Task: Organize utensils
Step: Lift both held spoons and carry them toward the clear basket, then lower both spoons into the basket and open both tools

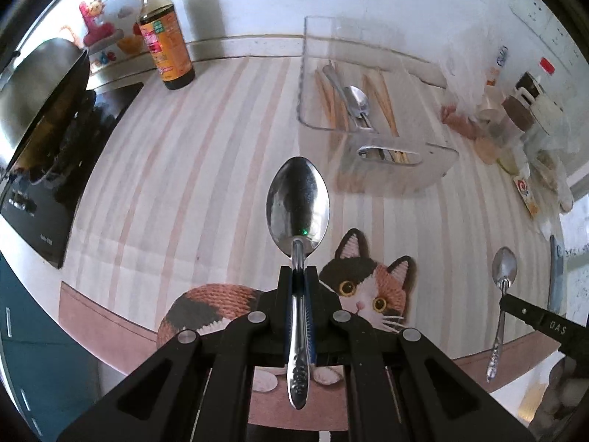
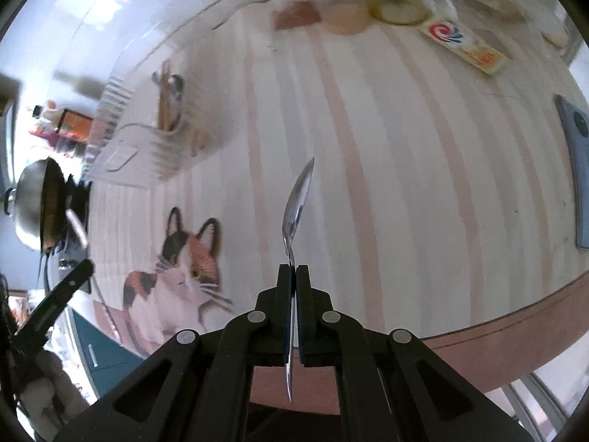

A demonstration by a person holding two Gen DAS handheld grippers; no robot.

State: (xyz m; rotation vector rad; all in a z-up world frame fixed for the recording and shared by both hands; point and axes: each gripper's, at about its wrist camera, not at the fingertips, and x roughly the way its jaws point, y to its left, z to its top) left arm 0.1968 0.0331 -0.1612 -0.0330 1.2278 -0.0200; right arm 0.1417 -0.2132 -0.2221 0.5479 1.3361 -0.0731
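Spoons: two polished steel ones, each being pinched in its own gripper above the striped tablecloth. Left gripper is clamping the first spoon at the neck, black fingers pressed tight on the handle; oval bowl is facing up and forward, embossed handle end is sticking back between the linkage arms. Right gripper is pinching the second spoon the same way, fingers squeezed onto the thin handle, bowl showing edge-on as a narrow curved blade in its own camera. From the left wrist view that second spoon is hanging in the right gripper's black finger over the table's rounded pink edge.

Clear plastic holder is sitting further back on the cloth, boxy with a slotted front lip, already holding another steel spoon and several wooden chopsticks. A woven cat-shaped mat in orange, black and white is lying flat just under the left gripper. Dark glass bottle with an orange label is standing upright near the wall. Steel pan is sitting on a glossy black cooktop at far left. Grey phone is lying flat near the table edge.
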